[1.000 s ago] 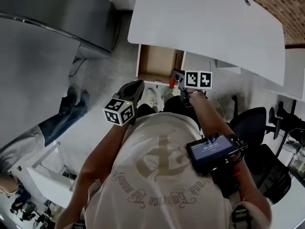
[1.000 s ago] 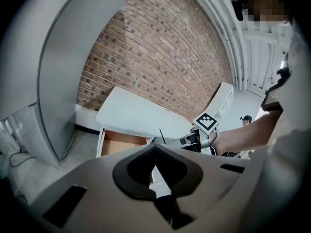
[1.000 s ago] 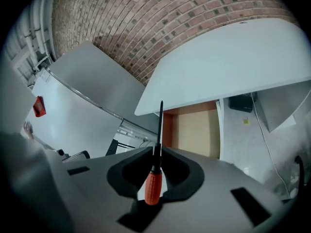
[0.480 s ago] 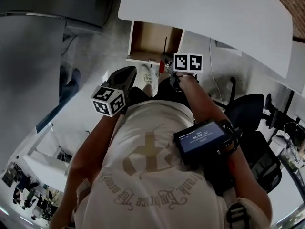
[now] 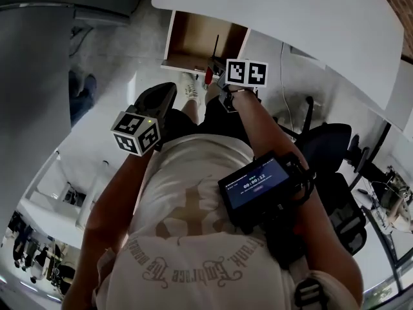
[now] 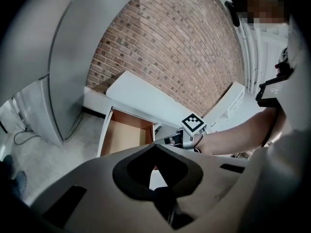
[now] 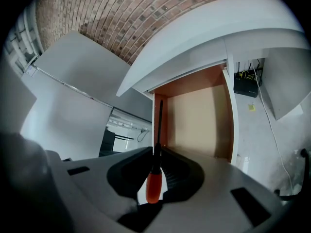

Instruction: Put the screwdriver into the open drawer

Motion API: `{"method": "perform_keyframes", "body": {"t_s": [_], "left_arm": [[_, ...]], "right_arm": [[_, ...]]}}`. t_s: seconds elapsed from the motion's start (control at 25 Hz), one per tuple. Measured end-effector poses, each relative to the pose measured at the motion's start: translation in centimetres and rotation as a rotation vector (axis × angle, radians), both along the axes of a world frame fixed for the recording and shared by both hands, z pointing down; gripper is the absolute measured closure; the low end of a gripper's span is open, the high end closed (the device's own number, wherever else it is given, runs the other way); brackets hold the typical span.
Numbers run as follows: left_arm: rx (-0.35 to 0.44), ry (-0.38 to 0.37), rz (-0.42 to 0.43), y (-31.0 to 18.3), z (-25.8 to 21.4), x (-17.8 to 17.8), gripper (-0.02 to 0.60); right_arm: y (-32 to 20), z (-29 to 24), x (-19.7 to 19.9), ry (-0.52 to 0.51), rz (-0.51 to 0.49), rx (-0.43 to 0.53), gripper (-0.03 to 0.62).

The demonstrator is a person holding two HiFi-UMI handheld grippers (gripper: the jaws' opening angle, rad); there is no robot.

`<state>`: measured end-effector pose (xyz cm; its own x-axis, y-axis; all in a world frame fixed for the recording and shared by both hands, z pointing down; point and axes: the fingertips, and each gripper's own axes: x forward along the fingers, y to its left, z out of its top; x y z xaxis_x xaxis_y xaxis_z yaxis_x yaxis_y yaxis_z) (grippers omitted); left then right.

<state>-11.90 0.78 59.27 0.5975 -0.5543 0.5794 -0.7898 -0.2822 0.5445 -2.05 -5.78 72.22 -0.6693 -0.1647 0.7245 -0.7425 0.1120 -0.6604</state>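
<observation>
Firmly clamped, the right gripper grasps the screwdriver just above its orange handle. The dark shaft points toward the open drawer beneath the white desk, and in the head view it crosses the drawer's front edge. The left gripper, jaws together on nothing, is beside it, short of the drawer.

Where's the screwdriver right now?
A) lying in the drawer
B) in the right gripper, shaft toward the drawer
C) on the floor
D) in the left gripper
B: the right gripper is shut on the screwdriver, whose shaft points at the open drawer ahead.
</observation>
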Motion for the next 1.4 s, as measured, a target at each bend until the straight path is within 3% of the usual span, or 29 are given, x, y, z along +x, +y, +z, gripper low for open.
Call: {"method": "perform_keyframes", "body": {"t_s": [0.44,0.96,1.4], "left_arm": [[0.012,-0.041,-0.012,5.1,0.5,3.4,0.561],[0.008,-0.028,-0.063,4.1,-1.8,3.8,0.561],[-0.018,-0.035,-0.085,4.8,-2.0,5.0,0.561]], "right_arm": [[3.4,0.4,1.4,-0.054,-0.011,0.024,0.526],[0.3,0.1,1.4,-0.062,0.036,0.01,0.526],[-2.0,2.9,2.1,-0.01,0.052,0.044,0.526]]}}
